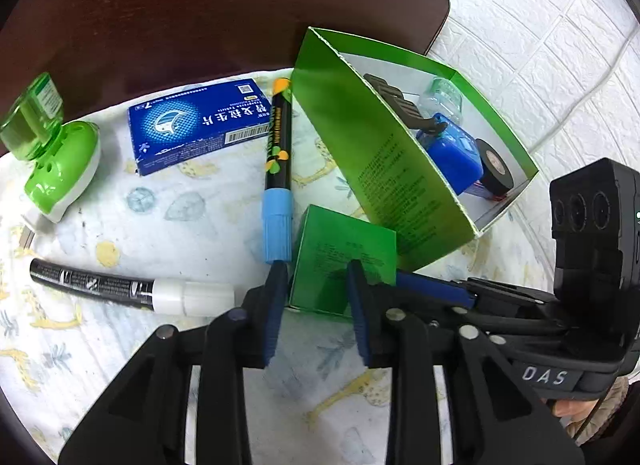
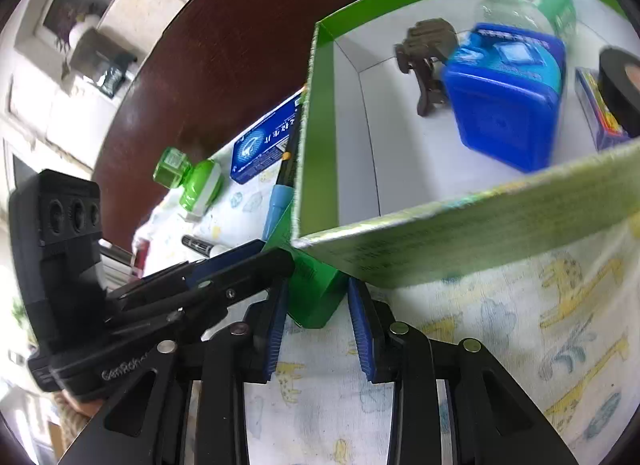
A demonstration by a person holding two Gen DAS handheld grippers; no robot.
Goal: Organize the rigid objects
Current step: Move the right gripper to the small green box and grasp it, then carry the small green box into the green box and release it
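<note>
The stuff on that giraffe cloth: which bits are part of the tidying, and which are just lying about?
Part of the job:
- small green box, between the fingers of both grippers
- open green box, already holding items
- blue medicine box
- blue-capped marker
- white-capped marker
- green bottle gadget

Just there:
- printed cloth
- brown table

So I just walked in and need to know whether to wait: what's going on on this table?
A person with a gripper in each hand is sorting loose items into the big green box. Both the left gripper and the right gripper are open around the small green box, which sits on the patterned cloth against the big box. Inside already are a blue container, black tape roll and bottle. Two markers, a blue carton and a green device remain outside.
</note>
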